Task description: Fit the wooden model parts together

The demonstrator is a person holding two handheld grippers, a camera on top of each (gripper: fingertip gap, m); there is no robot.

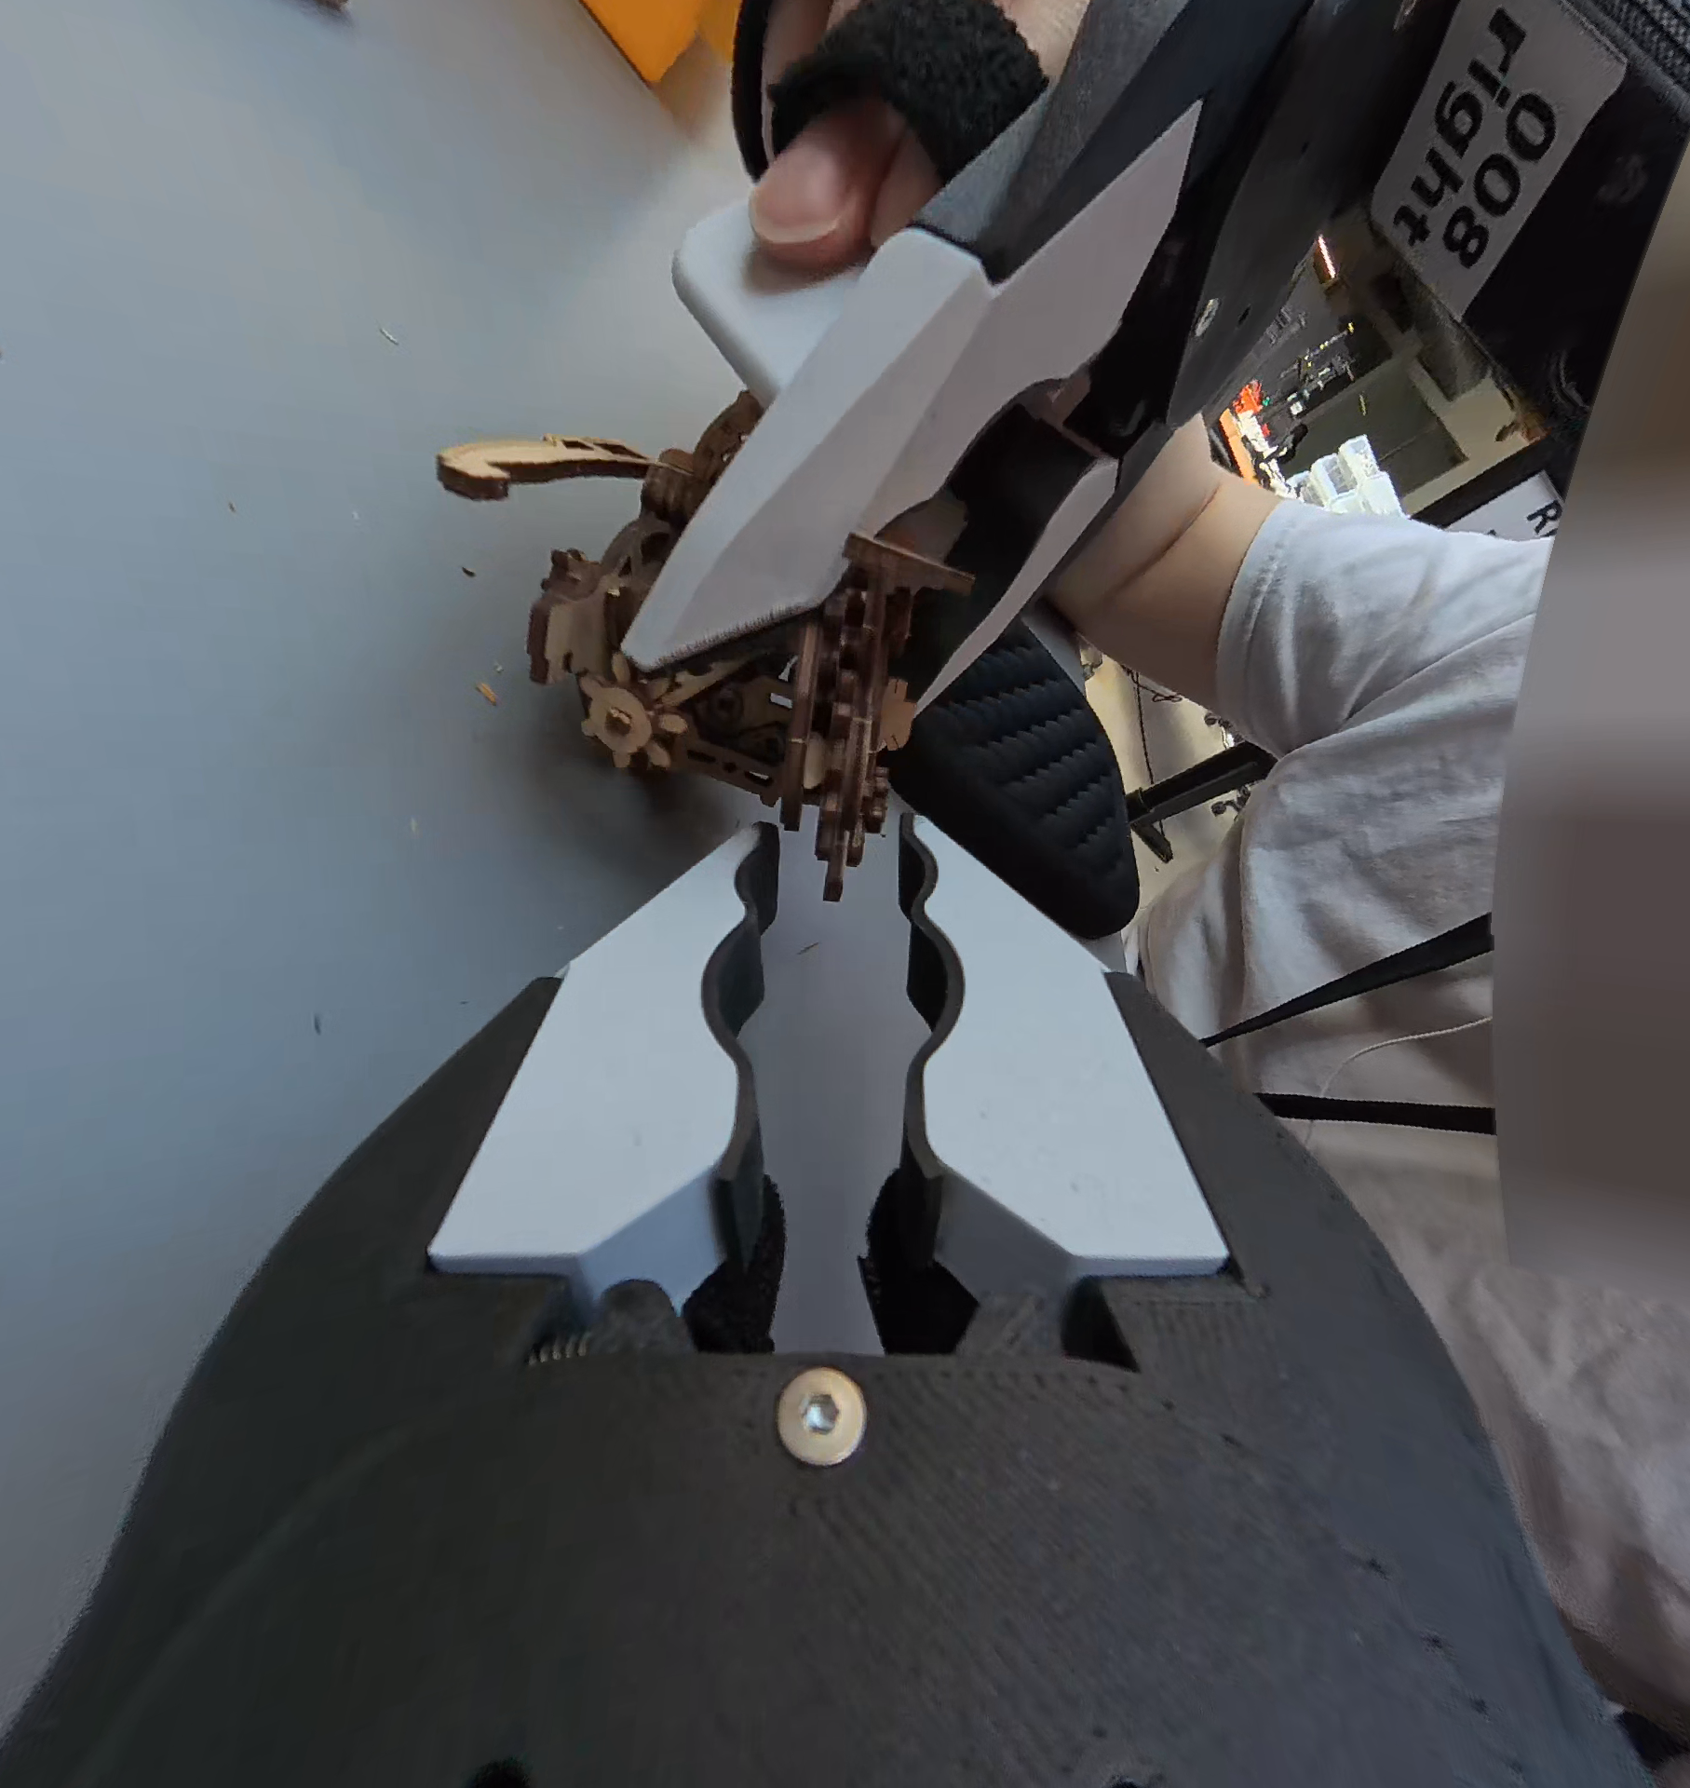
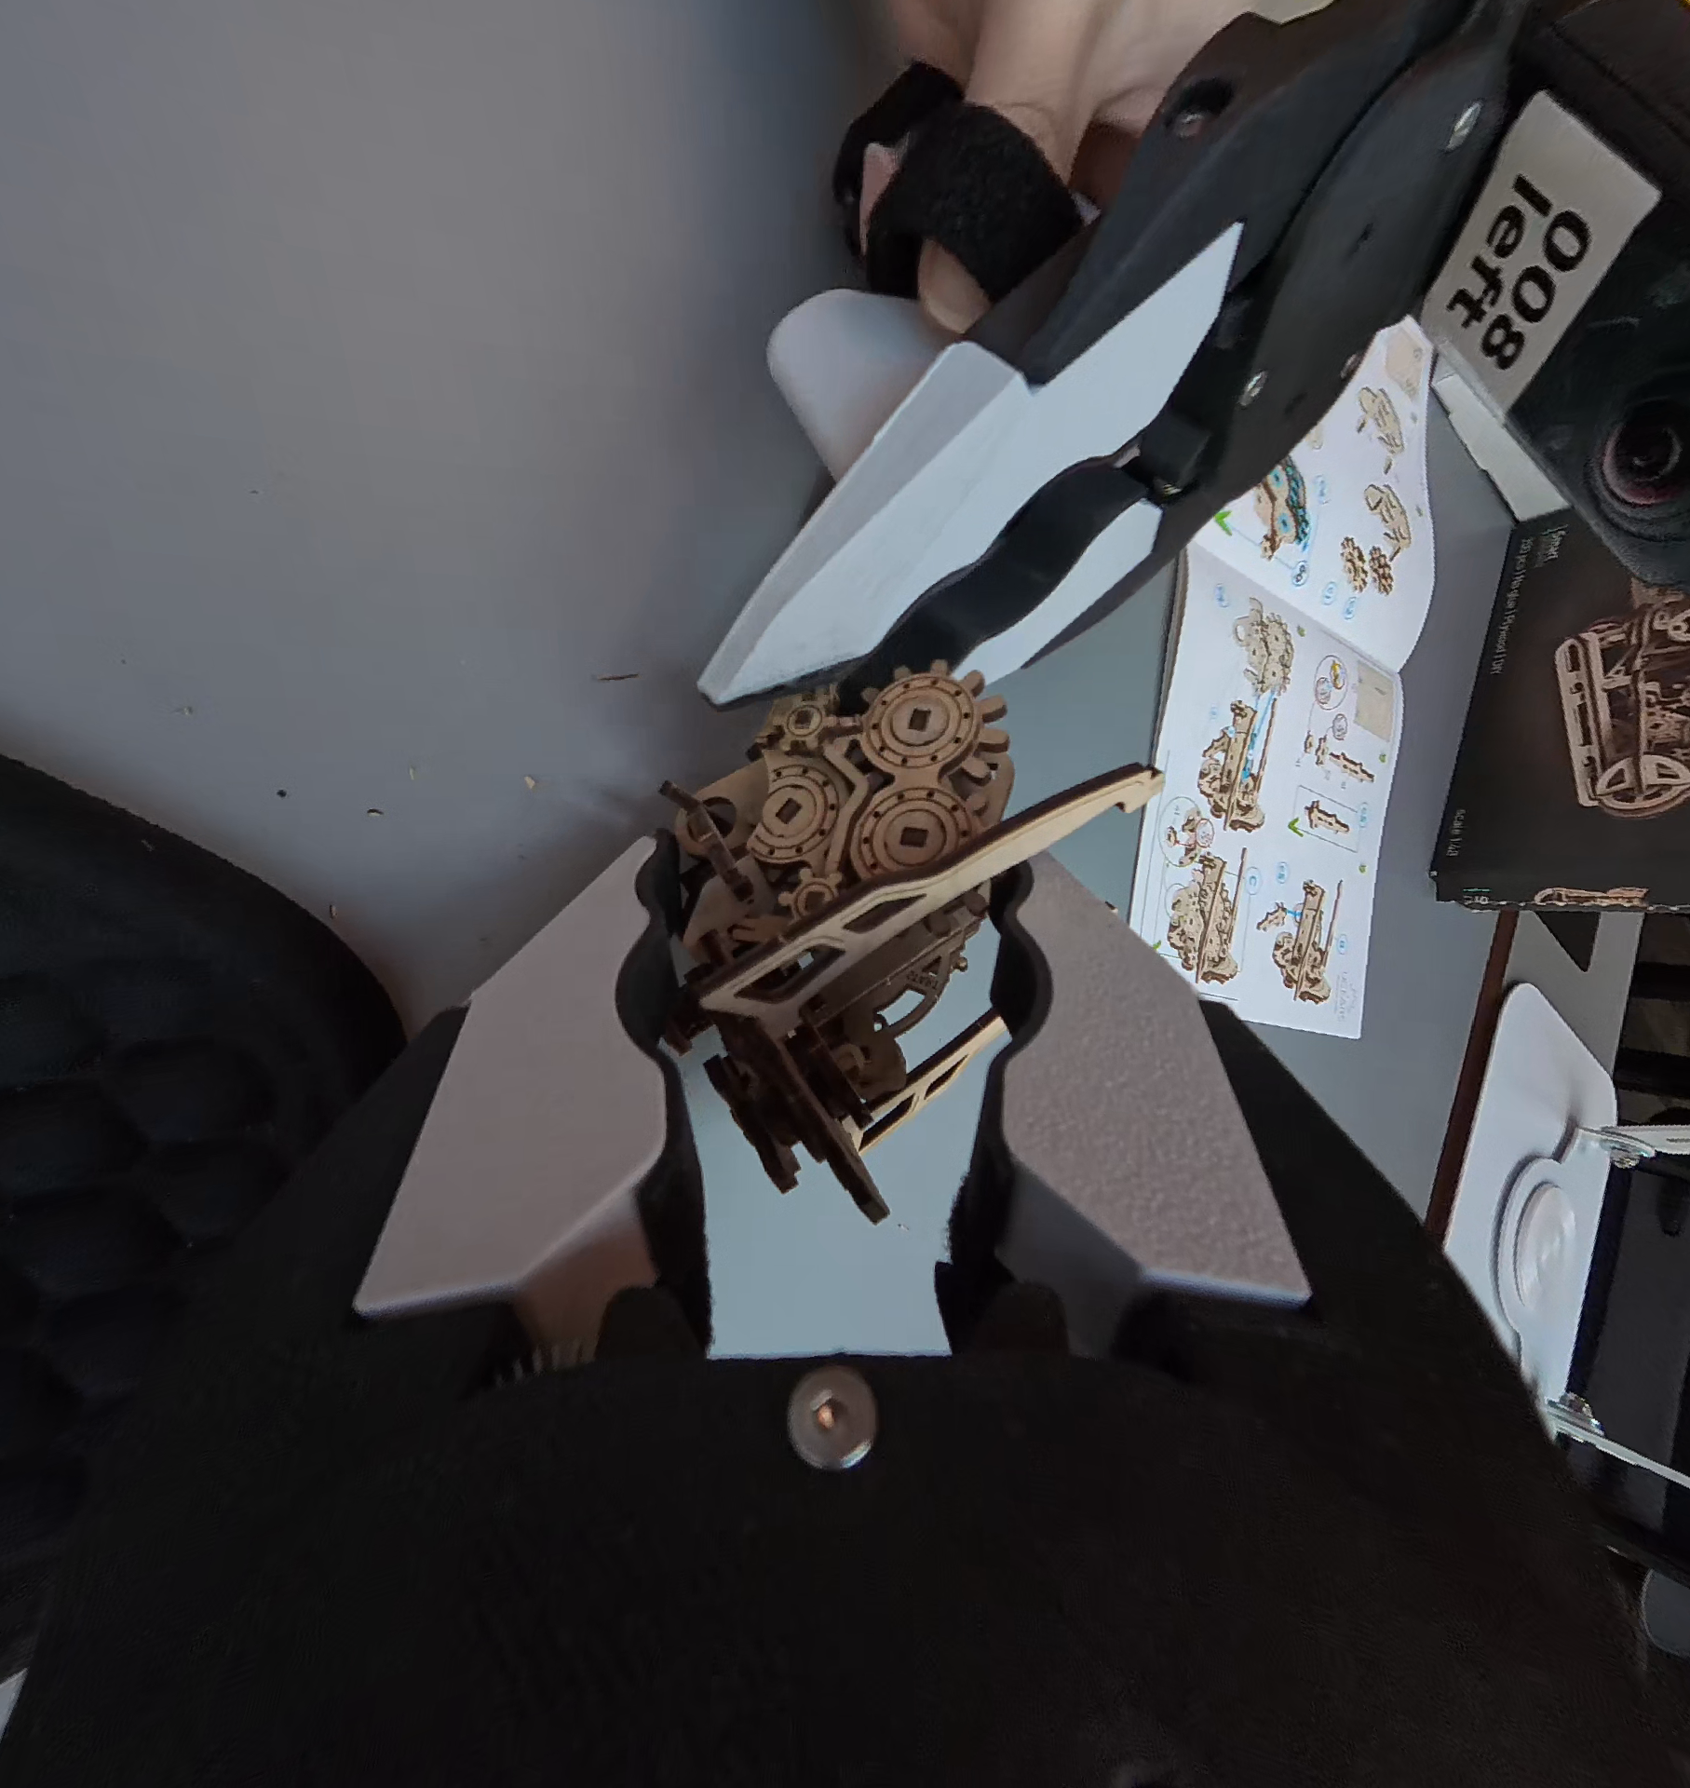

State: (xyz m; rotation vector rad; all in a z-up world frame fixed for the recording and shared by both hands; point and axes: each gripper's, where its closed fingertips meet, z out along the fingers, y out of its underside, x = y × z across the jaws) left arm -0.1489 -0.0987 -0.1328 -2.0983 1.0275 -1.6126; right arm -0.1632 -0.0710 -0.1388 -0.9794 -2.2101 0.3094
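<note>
A wooden gear model [image 2: 860, 832], light brown with several cogs and a long curved arm [image 2: 1063, 803], is held above the grey table [image 2: 338, 387]. My right gripper [image 2: 836, 866] is shut on the model's body. In the left wrist view it [image 1: 778, 677] comes in from the upper right over the model [image 1: 705, 726]. My left gripper [image 1: 833, 832] is open. Its tips stand either side of a toothed edge [image 1: 836, 851] of the model, with gaps on both sides. In the right wrist view it [image 2: 850, 682] sits at the top cog [image 2: 923, 721].
An open instruction leaflet [image 2: 1276, 774] and a dark box [image 2: 1615, 735] picturing a model lie to the right. A white holder [image 2: 1537, 1161] stands beside them. A black padded chair part [image 1: 1015, 774] is close behind the model. Wood crumbs dot the table [image 1: 241, 677].
</note>
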